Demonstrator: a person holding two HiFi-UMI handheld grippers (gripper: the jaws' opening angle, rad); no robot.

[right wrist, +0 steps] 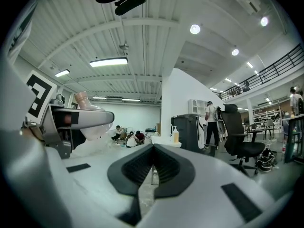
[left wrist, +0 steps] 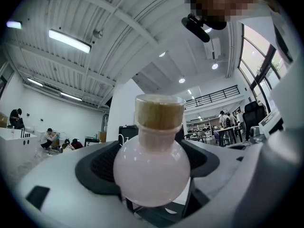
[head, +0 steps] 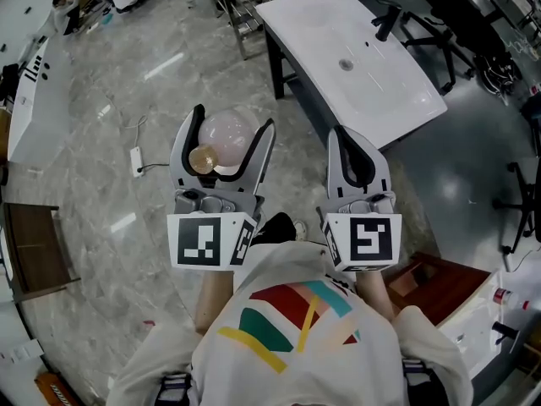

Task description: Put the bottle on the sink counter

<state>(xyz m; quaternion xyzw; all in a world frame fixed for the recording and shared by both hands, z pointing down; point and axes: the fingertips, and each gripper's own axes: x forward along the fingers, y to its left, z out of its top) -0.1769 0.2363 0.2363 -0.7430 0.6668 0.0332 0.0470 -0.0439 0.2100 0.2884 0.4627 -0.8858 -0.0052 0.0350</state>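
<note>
While the left tool (head: 234,118) is squeezing the round pink bottle (head: 228,135), the right tool (head: 341,137) is sitting closed and empty.
Bottle's hanging over the marble floor (head: 101,142) in front of the person, cork stopper (head: 201,158) on, well apart from the white sink surface (head: 406,91) that's sitting up ahead to the right.

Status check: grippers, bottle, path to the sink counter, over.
Left gripper shut on pink corked bottle. Right gripper shut, empty. Sink counter ahead-right, bottle not yet on it. Only bare floor between.
</note>
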